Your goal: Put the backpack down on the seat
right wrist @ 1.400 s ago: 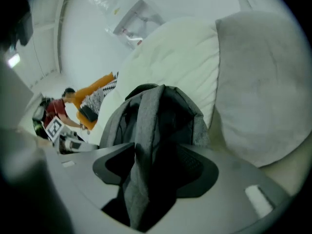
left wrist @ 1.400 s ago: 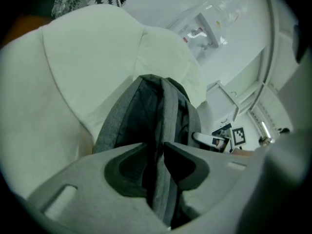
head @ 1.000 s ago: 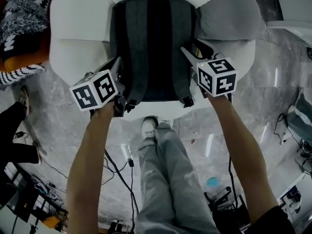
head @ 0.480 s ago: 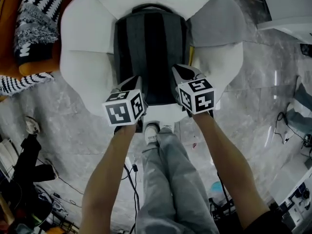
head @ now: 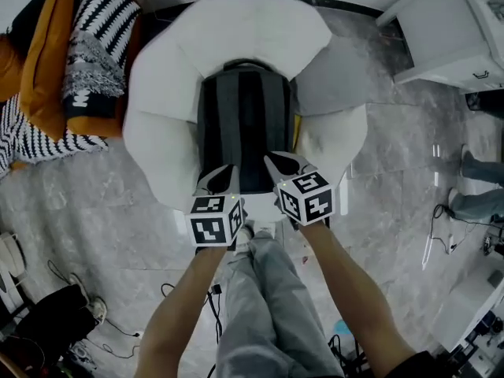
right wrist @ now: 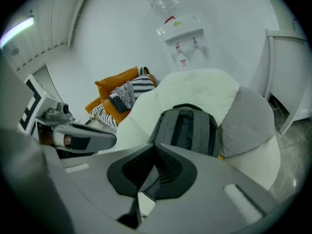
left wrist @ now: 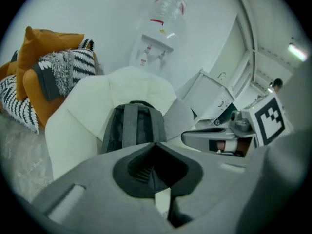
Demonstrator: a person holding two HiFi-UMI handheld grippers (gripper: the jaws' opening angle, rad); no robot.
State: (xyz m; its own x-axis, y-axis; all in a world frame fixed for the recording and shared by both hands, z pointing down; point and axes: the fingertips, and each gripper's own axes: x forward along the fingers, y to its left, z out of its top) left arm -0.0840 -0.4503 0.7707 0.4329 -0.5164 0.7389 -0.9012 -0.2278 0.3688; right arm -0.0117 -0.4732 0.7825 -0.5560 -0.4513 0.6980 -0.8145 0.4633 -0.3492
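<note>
Now treat the backpack (head: 240, 128) as landed: down on the cushion of the white armchair (head: 161, 144), straps outward, top leaning on the backrest at 12 o'clock in the head view. Note the left claw (head: 220, 179) and right claw (head: 287, 166) both clenched and empty, side by side at 6 o'clock of the pack and apart from it in both claw views. To finish well, check for a steady lean before pulling clear. Steer wide of the straps to avoid a snag, and nudge inward only if sagging toward the front edge. Hard to make out: a yellow sliver (head: 297, 132) at 3 o'clock of the pack, beside the grey cushion (head: 331, 77); cannot tell what. Hidden behind the marker cubes and claws: the pack's lower end and the seat's front rim.
</note>
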